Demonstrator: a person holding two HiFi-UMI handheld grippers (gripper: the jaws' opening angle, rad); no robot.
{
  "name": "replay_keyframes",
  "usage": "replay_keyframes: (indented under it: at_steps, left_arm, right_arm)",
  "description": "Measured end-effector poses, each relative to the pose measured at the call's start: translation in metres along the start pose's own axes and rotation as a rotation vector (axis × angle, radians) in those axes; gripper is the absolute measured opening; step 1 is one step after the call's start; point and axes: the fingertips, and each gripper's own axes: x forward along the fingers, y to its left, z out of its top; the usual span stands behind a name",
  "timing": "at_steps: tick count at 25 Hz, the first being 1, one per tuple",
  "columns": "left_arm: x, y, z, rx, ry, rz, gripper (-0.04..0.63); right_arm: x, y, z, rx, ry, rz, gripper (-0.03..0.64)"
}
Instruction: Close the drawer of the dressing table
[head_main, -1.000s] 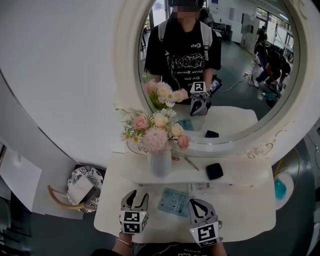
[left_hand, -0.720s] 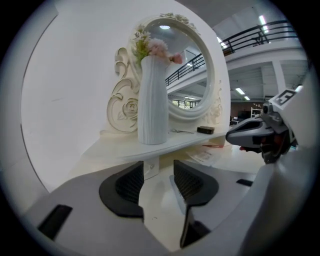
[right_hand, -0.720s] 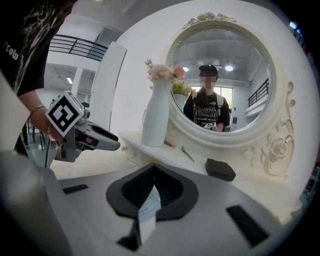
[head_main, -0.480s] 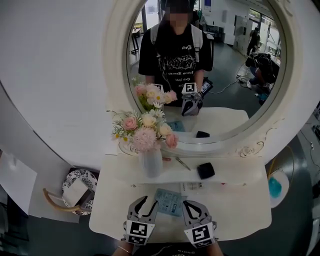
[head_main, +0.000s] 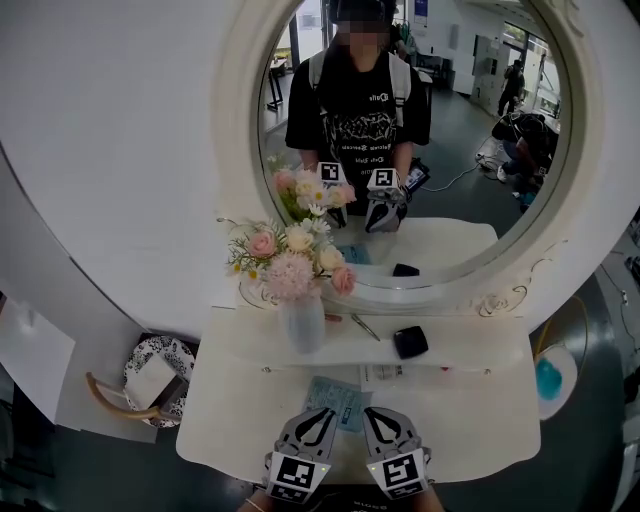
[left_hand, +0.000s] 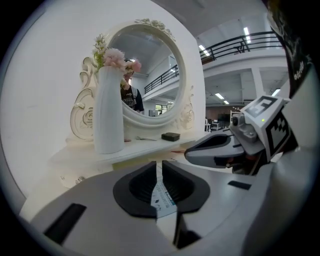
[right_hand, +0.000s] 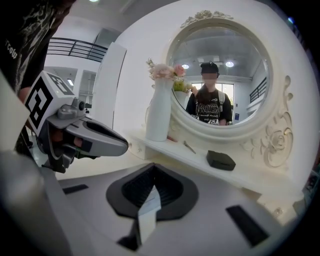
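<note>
The white dressing table (head_main: 480, 420) stands under a large round mirror (head_main: 450, 150). Both grippers hover side by side over its front edge, pointing at the mirror. My left gripper (head_main: 326, 412) is closing: its jaws are almost together, only a thin slit shows in the left gripper view (left_hand: 159, 164), and nothing is between them. My right gripper (head_main: 372, 412) is shut and holds nothing (right_hand: 154, 168). No drawer front shows in the head view; the grippers hide the middle of the table's front. A small knob (left_hand: 78, 179) sits under the raised shelf.
A white vase (head_main: 302, 322) of pink flowers, a metal tool (head_main: 365, 327) and a black box (head_main: 410, 342) stand on the raised shelf. A blue packet (head_main: 335, 400) lies just ahead of the grippers. A chair with a patterned plate (head_main: 160, 372) is at the left.
My left gripper has moved right, up beside the right one, and its jaws have gone from wide apart to nearly together. The right gripper has stayed in place.
</note>
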Motion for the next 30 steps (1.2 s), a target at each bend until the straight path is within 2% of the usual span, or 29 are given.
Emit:
replay_keyframes:
  at_steps: [4, 10, 19, 30]
  left_arm:
    - [0.001, -0.015, 0.002, 0.017, 0.003, -0.033, 0.021]
    - [0.0, -0.027, 0.001, 0.03, 0.005, -0.075, 0.016]
    - [-0.005, -0.018, -0.001, 0.022, 0.018, -0.03, 0.015]
    - [-0.006, -0.026, -0.004, 0.027, 0.006, -0.03, 0.015]
  right_arm:
    - [-0.004, 0.001, 0.005, 0.009, -0.014, 0.008, 0.011]
    - [-0.007, 0.002, 0.001, 0.055, -0.004, 0.003, 0.009]
    - [-0.011, 0.003, 0.0, 0.046, -0.004, -0.017, 0.009]
    - [-0.018, 0.001, -0.002, 0.039, -0.004, -0.017, 0.009]
